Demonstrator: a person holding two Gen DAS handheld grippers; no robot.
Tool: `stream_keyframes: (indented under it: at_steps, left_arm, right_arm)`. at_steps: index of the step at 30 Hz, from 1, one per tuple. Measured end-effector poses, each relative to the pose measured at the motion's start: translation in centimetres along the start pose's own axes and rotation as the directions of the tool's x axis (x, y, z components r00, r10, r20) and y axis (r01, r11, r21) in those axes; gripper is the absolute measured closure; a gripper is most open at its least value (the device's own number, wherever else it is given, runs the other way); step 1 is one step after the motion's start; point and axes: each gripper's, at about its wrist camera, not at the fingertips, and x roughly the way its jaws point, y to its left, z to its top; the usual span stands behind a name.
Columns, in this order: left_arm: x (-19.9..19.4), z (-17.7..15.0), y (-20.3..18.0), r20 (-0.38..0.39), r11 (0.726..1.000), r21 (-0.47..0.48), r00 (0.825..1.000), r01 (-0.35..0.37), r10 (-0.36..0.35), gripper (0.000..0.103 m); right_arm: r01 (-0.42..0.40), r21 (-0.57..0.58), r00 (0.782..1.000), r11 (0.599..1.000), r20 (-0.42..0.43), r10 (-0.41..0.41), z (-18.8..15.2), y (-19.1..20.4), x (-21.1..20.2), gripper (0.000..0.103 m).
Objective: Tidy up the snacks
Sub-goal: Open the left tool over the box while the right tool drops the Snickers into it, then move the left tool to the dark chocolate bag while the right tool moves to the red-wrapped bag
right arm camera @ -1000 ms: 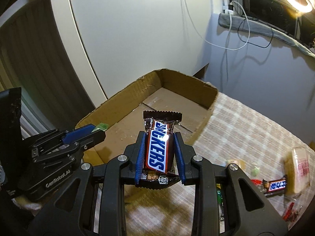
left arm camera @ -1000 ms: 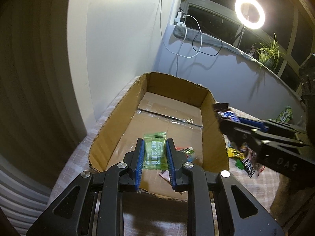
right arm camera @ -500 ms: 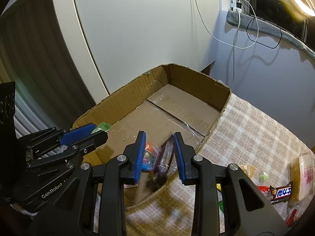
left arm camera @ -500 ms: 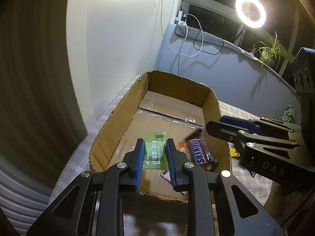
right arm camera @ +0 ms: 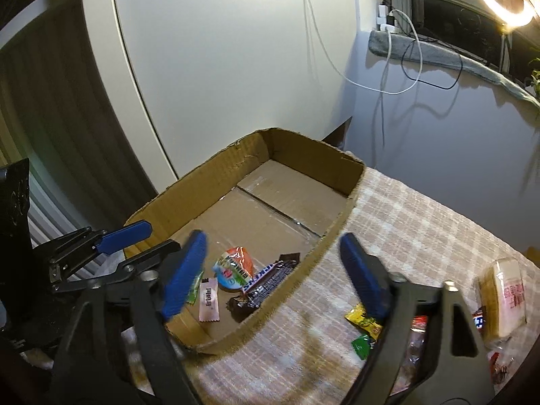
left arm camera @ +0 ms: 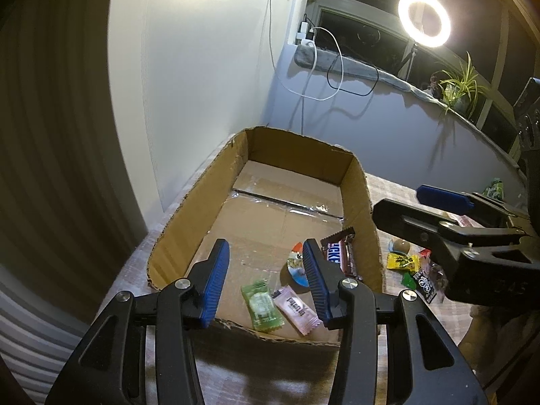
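Note:
A shallow cardboard box (left arm camera: 357, 182) (right arm camera: 351, 182) sits on the checked tablecloth. Inside its near end lie a green candy (left arm camera: 261, 307), a pink sachet (left arm camera: 297, 308) (right arm camera: 208, 298), a round jelly cup (left arm camera: 298, 270) (right arm camera: 234, 268) and a Snickers bar (left arm camera: 339, 253) (right arm camera: 266, 281). My left gripper (left arm camera: 266, 283) is open and empty above the box's near end. My right gripper (right arm camera: 273, 270) is open and empty over the box's right wall; it also shows in the left wrist view (left arm camera: 442, 209).
Loose snacks lie on the cloth right of the box: a yellow candy (right arm camera: 362, 319) (left arm camera: 403, 261), a green candy (right arm camera: 361, 346), a wrapped cake (right arm camera: 504, 295), another Snickers (right arm camera: 479, 320). White wall and curtain stand left; cables (left arm camera: 314, 67) hang behind.
The right gripper opened and dropped the Snickers bar into the box, then drew back. The left gripper opened and let the green candy fall into the box.

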Motion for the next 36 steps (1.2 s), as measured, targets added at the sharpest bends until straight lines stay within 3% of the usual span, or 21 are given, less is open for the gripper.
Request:
stream_keyframes:
  at_steps: [8, 19, 28, 36]
  left_arm:
    - [-0.7, -0.2, -1.4, 0.007, 0.999, 0.022, 1.000, 0.027, -0.027, 0.059]
    - [-1.4, -0.5, -5.5, 0.003, 0.992, 0.081, 0.995, 0.095, -0.096, 0.058]
    - [-0.9, -1.1, -9.4, -0.034, 0.977, 0.133, 0.986, 0.166, -0.162, 0.058]
    - [0.9, -2.9, -13.3, -0.117, 0.956, 0.171, 0.968, 0.239, -0.221, 0.058]
  right_arm:
    - [0.027, 0.033, 0.999, 0.999, 0.023, -0.028, -1.2, -1.8, -2.5, 0.006]
    - [0.108, 0.118, 0.992, 0.987, 0.047, -0.114, -4.6, -7.0, -7.9, 0.006]
    - [0.233, 0.220, 0.970, 0.947, 0.020, -0.244, -8.8, -14.1, -12.7, 0.006]
    - [0.313, 0.287, 0.948, 0.905, -0.039, -0.315, -12.2, -19.2, -14.7, 0.006]
